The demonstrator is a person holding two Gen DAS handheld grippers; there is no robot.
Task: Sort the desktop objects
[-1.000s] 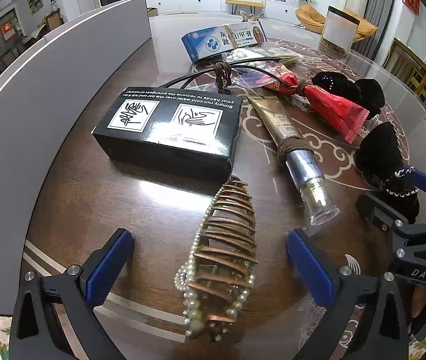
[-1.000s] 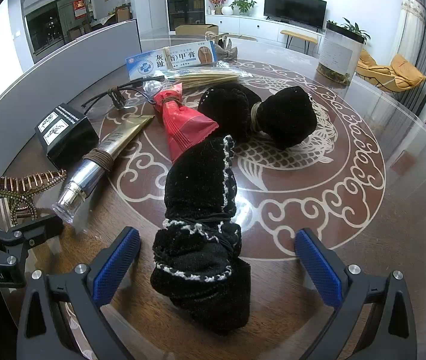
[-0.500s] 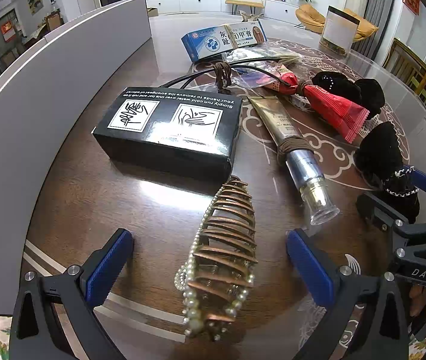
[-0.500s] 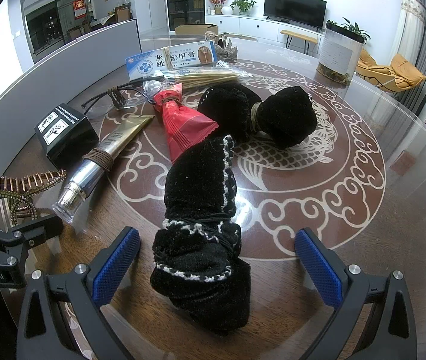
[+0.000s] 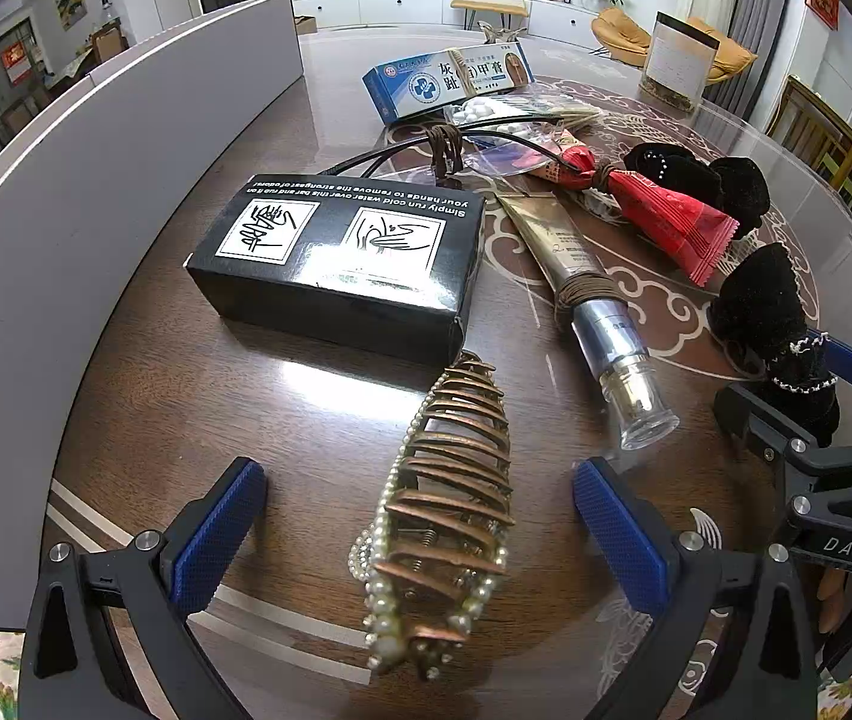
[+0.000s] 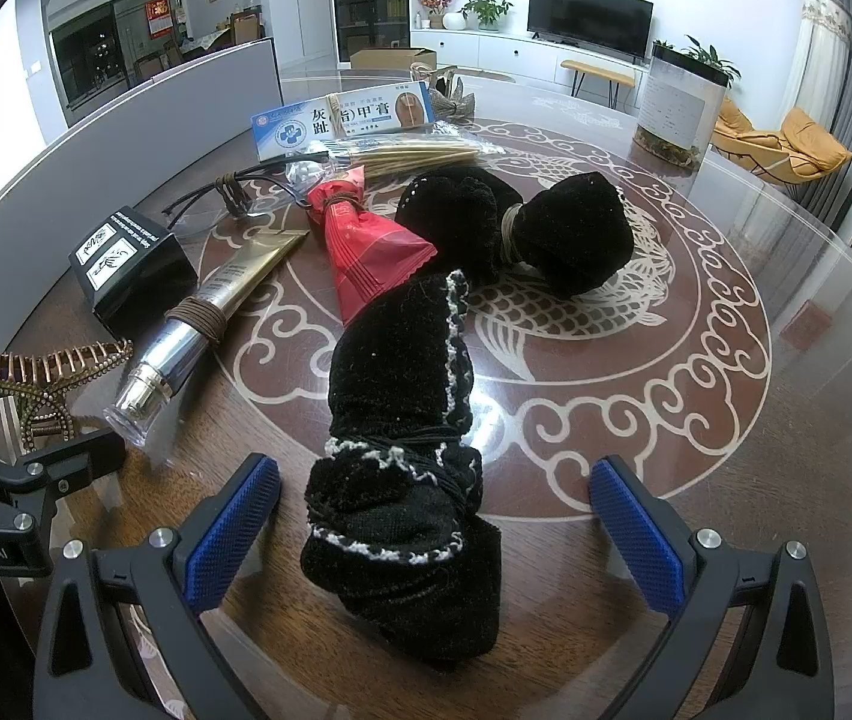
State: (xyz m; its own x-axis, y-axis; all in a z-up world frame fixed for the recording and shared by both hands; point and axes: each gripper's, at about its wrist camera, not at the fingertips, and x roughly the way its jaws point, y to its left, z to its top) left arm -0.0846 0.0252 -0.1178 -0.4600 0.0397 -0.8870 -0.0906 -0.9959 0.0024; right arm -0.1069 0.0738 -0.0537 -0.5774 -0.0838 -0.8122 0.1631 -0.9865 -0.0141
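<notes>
**Two grippers poised over a crowded round surface**

We hold the left gripper point(image 5: 420, 522) spread wide, its blue pads on either side of one copper-toned hair claw edged with pearl beads point(image 5: 450, 504), touching neither side of it. Our right gripper point(image 6: 435, 519) is likewise spread, flanking one black knitted sock bundle with white trim, tied with black cord point(image 6: 408, 438), with gaps on both sides.

On the dark brown surface with cream cloud and fish inlay point(image 6: 696, 360) we count ten items in all. Just beyond the hair claw lies one black rectangular box printed with white hand-washing diagrams point(image 5: 336, 258). To its right rests one gold cosmetic tube with a silver neck and clear cap, wound with brown cord point(image 5: 594, 306). Further on we see one red foil sachet bound with twine point(image 6: 366, 252), one second black sock bundle tied at the middle point(image 6: 522, 222), one black cable held by a brown strap point(image 5: 444, 147), one clear packet of cotton swabs point(image 6: 408, 150), one blue-and-white carton with Chinese lettering point(image 5: 450, 81) and one tall clear jar with a black lid point(image 6: 678, 102). A grey partition point(image 5: 66, 180) borders the surface on the left.
</notes>
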